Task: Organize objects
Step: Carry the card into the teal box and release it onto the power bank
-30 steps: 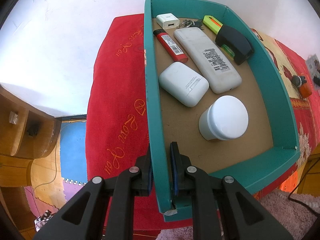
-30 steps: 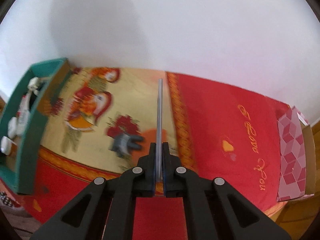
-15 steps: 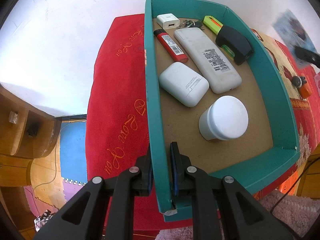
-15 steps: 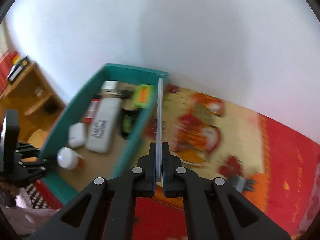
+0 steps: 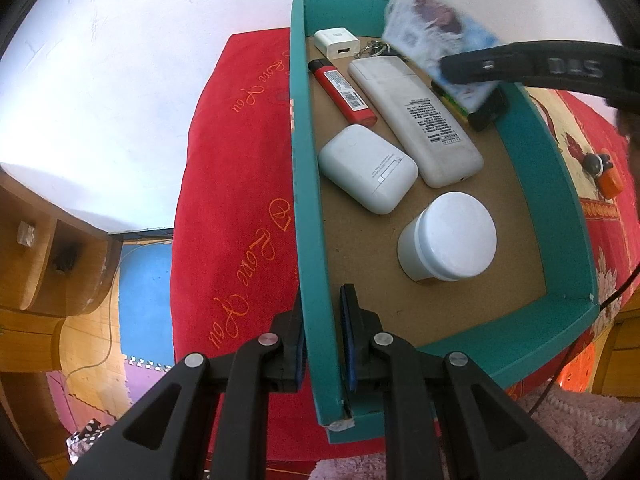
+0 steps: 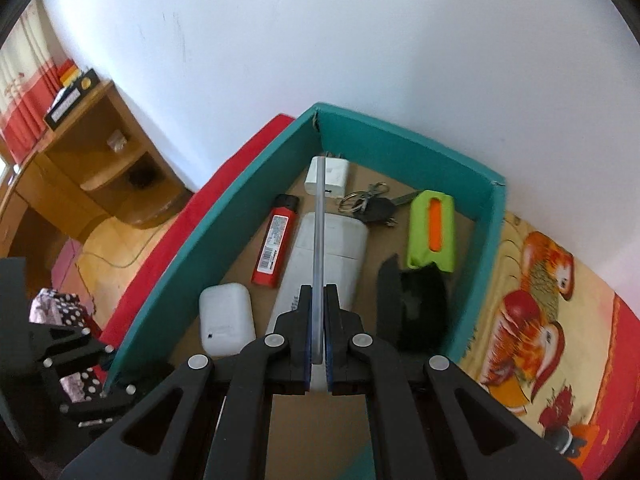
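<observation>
L gripper (image 5: pixel 323 340) clamped on near-left wall of teal box (image 5: pixel 310 200), one pad outside, one inside; box on red cloth (image 5: pixel 240 184) w/ orange script.

R gripper (image 6: pixel 319 328) pinched tight on thin flat card (image 6: pixel 319 232), seen edge-on in R wrist view, hanging over box interior. In L wrist view same card (image 5: pixel 436 36) face-on, blurred, printed picture on it, above far-right corner of box, R gripper finger across it.

Inside box, brown floor:
- white charger plug (image 5: pixel 336 43) at far-left corner
- key ring w/ keys (image 6: pixel 366 200) just beside plug
- red lighter (image 5: pixel 342 92) along left wall
- white remote (image 5: pixel 416 118) lying back-side up, diagonal, centre
- white earbud case (image 5: pixel 368 168) touching remote's side, near lighter's end
- white round jar (image 5: pixel 450 238) w/ lid, near end, apart from the rest
- green utility knife (image 6: pixel 432 230) w/ orange slider, far right
- black object (image 6: pixel 412 304) against right wall, partly over knife; kind unclear

Outside box, on patterned cloth: small grey-and-orange item (image 5: pixel 604 170), well apart to the right. Wooden shelf unit (image 6: pixel 96 160) left of bed.
</observation>
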### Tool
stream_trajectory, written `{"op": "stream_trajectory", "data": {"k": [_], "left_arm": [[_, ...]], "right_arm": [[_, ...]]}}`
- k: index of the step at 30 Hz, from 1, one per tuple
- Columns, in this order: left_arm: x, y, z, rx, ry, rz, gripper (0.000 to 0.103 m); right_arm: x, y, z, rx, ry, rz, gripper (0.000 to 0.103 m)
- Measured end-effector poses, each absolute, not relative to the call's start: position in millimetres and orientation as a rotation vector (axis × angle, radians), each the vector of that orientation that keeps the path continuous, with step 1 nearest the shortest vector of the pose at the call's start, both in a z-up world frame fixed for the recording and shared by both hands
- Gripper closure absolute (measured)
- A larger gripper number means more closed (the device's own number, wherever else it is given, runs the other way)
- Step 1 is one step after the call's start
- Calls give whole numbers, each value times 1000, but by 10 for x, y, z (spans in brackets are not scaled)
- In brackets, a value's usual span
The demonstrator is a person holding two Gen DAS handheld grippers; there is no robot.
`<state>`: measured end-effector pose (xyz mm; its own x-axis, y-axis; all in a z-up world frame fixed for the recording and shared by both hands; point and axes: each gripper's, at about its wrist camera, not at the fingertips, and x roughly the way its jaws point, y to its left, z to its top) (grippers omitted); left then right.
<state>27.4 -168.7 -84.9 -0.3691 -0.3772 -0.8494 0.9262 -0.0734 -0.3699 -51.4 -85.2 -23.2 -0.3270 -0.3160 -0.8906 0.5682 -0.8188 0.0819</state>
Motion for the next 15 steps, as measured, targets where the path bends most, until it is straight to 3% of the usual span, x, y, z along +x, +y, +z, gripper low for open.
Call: {"op": "stream_trajectory", "data": {"k": [15], "left_arm": [[275, -1696, -851, 695, 1170, -1639, 91]], "right_arm": [[-610, -979, -475, 1417, 353, -2148, 97]]}}
